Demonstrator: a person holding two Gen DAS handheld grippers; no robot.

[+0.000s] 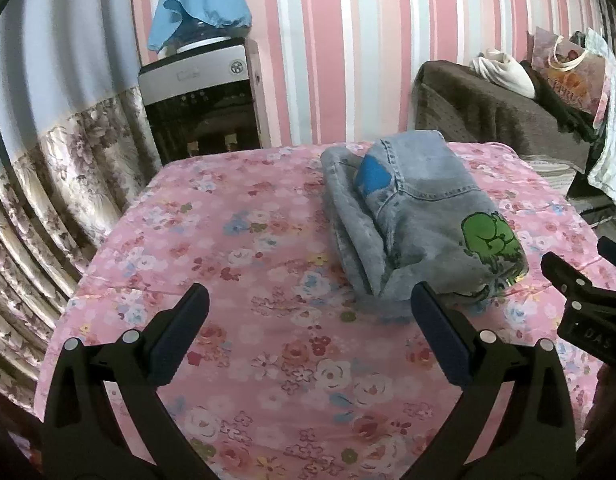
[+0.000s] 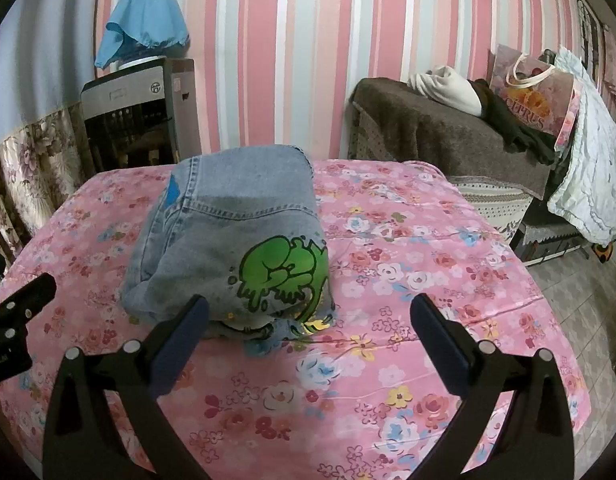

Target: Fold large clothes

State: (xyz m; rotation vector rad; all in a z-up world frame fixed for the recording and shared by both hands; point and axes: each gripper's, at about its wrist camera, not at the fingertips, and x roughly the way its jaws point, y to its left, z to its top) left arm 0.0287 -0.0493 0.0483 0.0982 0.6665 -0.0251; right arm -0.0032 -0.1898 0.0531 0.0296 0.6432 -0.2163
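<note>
A pair of light blue jeans (image 1: 415, 216) lies folded in a thick bundle on the table with a pink floral cloth (image 1: 236, 240). It has a green cartoon print (image 1: 493, 236) and a blue patch. In the right wrist view the jeans (image 2: 228, 232) lie just ahead of my fingers, left of centre. My left gripper (image 1: 309, 300) is open and empty, just short of the bundle's near left corner. My right gripper (image 2: 309, 312) is open and empty, its left finger (image 2: 188, 328) in front of the bundle's near edge. The right gripper also shows in the left wrist view (image 1: 579, 296).
A water dispenser (image 1: 200, 96) with a blue cloth over its bottle stands behind the table at the left, beside floral curtains (image 1: 68, 184). A brown-covered sofa (image 2: 447, 136) with clothes and a printed bag (image 2: 535, 96) stands back right. Tiled floor (image 2: 587, 304) lies right of the table.
</note>
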